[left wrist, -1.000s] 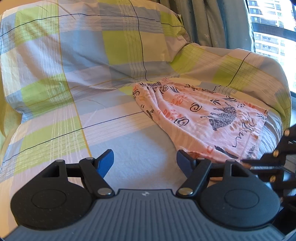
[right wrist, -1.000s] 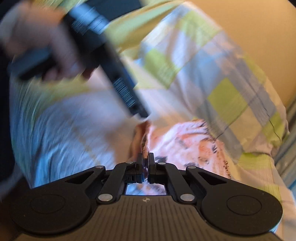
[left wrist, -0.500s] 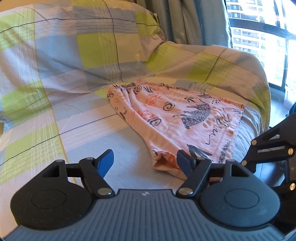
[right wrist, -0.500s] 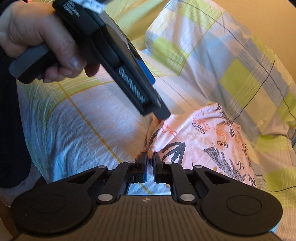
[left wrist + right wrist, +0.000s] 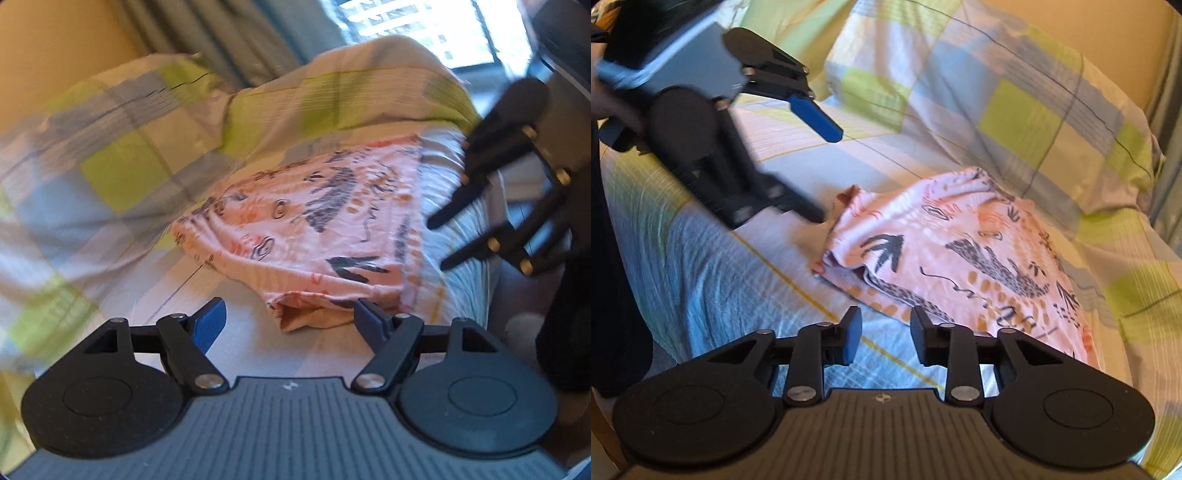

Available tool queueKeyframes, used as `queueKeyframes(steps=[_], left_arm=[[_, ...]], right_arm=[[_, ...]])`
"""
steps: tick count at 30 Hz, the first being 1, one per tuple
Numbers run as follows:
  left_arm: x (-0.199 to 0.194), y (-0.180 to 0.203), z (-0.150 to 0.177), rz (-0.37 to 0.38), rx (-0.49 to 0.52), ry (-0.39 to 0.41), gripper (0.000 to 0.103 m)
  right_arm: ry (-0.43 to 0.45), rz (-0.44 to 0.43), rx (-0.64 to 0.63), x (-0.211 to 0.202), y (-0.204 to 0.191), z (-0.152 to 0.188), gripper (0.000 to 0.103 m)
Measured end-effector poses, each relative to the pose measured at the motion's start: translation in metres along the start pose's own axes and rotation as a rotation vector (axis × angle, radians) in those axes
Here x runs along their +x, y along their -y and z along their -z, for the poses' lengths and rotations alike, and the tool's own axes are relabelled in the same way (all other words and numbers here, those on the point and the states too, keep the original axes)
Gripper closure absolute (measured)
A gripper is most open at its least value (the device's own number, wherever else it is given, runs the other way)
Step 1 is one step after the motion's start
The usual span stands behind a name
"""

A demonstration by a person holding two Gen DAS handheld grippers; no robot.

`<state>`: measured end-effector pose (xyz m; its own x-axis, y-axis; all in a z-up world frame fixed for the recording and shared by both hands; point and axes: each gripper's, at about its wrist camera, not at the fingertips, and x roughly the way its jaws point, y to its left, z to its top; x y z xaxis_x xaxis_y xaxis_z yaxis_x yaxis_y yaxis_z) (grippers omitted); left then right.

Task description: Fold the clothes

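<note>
- L gripper (image 5: 290,314): jaws spread wide, nothing between them; its right fingertip sits just beside the near hem of the pink garment (image 5: 314,236), contact unclear; left blue fingertip over bare sheet beside the garment
- R gripper (image 5: 884,330): jaws parted, empty; it sits just short of the garment's near edge, apart from the cloth; in the left wrist view it's off the garment's right side, above the bed edge
- pink garment w/ dark animal & leaf print: lies folded flat on the plaid sheet (image 5: 713,273), one open hem facing the L gripper; waistband end bunched at the far side
- beyond the garment: plaid pillows (image 5: 1015,96) touching its far edge; behind those, grey-green curtain (image 5: 229,44) & bright window (image 5: 424,26); left wrist view blurred
</note>
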<state>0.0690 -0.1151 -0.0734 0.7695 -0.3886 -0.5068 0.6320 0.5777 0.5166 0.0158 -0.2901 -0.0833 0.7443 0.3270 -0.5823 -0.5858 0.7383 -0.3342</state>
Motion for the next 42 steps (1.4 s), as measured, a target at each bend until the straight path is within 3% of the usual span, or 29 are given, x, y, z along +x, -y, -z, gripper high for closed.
queueKeyframes(steps=[3, 6, 13, 16, 21, 22, 24, 25, 31, 36, 39, 42], left_arm=[[-0.006, 0.027, 0.002, 0.065, 0.274, 0.003, 0.03], [-0.001, 0.045, 0.006, 0.092, 0.422, -0.002, 0.029], [0.011, 0.031, -0.002, 0.098, 0.363, 0.012, 0.029], [0.009, 0.027, -0.001, 0.108, 0.349, 0.015, 0.029], [0.008, 0.026, 0.002, 0.123, 0.369, 0.026, 0.029], [0.008, 0.027, 0.002, 0.122, 0.377, 0.029, 0.029], [0.01, 0.028, 0.001, 0.121, 0.392, 0.034, 0.029], [0.011, 0.03, 0.001, 0.119, 0.399, 0.035, 0.029], [0.023, 0.043, -0.005, 0.077, 0.492, 0.06, 0.029], [0.034, 0.056, -0.007, -0.004, 0.569, 0.079, 0.029], [0.04, 0.055, -0.012, -0.053, 0.492, 0.04, 0.032], [0.042, 0.047, -0.018, -0.057, 0.318, 0.004, 0.035]], right_arm=[[0.01, -0.008, 0.049, -0.003, 0.007, 0.0, 0.069], [0.026, -0.017, 0.053, -0.004, 0.009, -0.002, 0.066], [0.043, -0.021, -0.289, 0.009, -0.032, -0.002, 0.061], [0.068, -0.001, -0.344, 0.015, -0.036, -0.005, 0.061], [0.077, -0.004, -0.334, 0.022, -0.034, -0.011, 0.061], [0.074, -0.005, -0.316, 0.023, -0.031, -0.013, 0.068], [0.061, 0.003, -0.289, 0.025, -0.027, -0.015, 0.095], [0.054, 0.007, -0.277, 0.026, -0.025, -0.016, 0.103], [0.088, 0.004, -0.21, 0.021, -0.014, -0.019, 0.103], [0.14, -0.029, -0.018, 0.012, 0.014, -0.025, 0.103], [0.135, -0.026, -0.001, 0.011, 0.018, -0.026, 0.103], [0.129, -0.032, -0.043, 0.012, 0.012, -0.026, 0.103]])
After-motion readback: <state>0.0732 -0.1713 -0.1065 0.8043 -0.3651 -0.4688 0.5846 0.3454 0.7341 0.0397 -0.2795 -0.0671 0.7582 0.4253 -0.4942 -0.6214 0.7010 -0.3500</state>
